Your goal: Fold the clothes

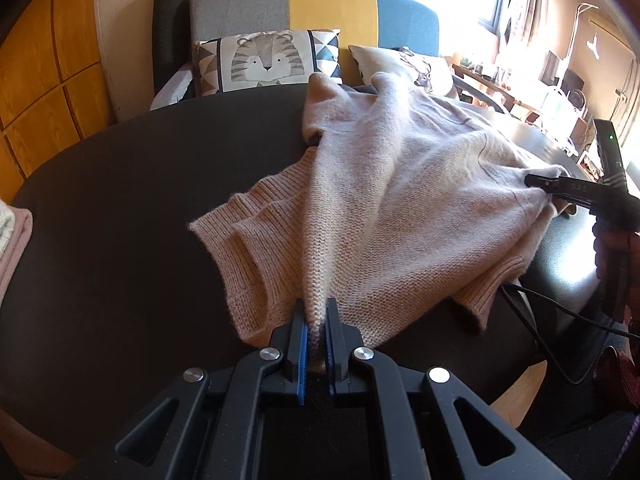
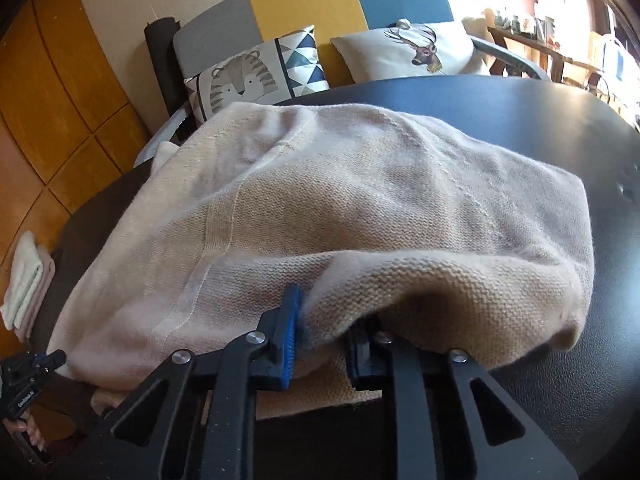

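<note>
Pads of the left gripper [image 1: 316, 320], low centre of frame, pinch a ridge of the pink knit sweater [image 1: 400, 200] spread on the black table [image 1: 120, 200], while the right gripper [image 2: 320, 336] clamps its edge; soft, limp, stretchy knit sags, so grip at seams or ribbed hems.

Your right gripper [image 2: 320, 330] has its far finger buried under the sweater [image 2: 340, 208], so you can't see the grip there. The folded stack [image 1: 12, 236] is chopped off by the left edge, and the window-side shelf clutter [image 1: 520, 76] is washed out.
</note>
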Available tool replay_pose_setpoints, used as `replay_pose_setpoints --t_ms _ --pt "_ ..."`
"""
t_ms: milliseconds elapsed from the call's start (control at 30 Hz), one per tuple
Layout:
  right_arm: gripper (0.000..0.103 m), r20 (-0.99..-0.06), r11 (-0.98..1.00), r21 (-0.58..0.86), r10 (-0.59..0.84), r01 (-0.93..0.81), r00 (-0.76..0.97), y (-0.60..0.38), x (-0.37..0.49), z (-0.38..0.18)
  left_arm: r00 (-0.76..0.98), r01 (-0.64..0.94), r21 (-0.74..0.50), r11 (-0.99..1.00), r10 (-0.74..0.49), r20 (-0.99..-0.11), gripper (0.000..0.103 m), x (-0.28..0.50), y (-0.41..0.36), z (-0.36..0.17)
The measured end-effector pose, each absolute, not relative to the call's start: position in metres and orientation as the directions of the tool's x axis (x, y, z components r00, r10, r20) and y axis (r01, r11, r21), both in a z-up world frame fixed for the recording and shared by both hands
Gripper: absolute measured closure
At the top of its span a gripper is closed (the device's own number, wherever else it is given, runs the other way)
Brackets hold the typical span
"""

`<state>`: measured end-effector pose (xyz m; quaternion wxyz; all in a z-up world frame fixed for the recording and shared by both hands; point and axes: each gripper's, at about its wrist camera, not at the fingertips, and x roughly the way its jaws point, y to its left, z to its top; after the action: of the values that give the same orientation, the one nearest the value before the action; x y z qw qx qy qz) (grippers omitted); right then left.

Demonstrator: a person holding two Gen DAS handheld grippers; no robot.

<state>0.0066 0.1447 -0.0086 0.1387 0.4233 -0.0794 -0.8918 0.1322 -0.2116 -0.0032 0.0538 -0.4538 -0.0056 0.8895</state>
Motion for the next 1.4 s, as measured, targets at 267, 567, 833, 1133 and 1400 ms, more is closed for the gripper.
replay_pose_setpoints --t_ms 267,567,833,1133,1400 --pt "0.082 -0.748 -0.895 0.253 -0.422 0.368 -0.512 0.099 0.021 -0.024 -0.546 -0.094 -0.038 -0.995 0.084 -0.834 0.097 0.164 -0.228 -0.002" --pt "0.048 -0.739 -0.817 0.29 -0.522 0.499 -0.426 0.12 0.04 -0.005 -0.595 -0.168 -0.024 -0.986 0.121 -0.794 0.088 0.14 -0.252 0.031" --pt "0.044 -0.685 -0.861 0.328 -0.5 0.389 -0.53 0.152 0.032 0.008 -0.651 -0.158 0.044 -0.987 0.07 -0.756 0.084 0.035 -0.252 0.053" --pt "0.044 -0.714 -0.916 0.277 -0.399 0.292 -0.575 0.178 0.031 0.014 -0.578 -0.175 0.071 -0.982 0.044 -0.815 0.084 -0.108 -0.227 0.027" --pt "0.036 -0.694 -0.944 0.302 -0.314 0.134 -0.648 0.225 0.037 0.015 -0.454 -0.171 -0.024 -0.985 0.1 -0.885 0.083 -0.184 -0.215 -0.006"
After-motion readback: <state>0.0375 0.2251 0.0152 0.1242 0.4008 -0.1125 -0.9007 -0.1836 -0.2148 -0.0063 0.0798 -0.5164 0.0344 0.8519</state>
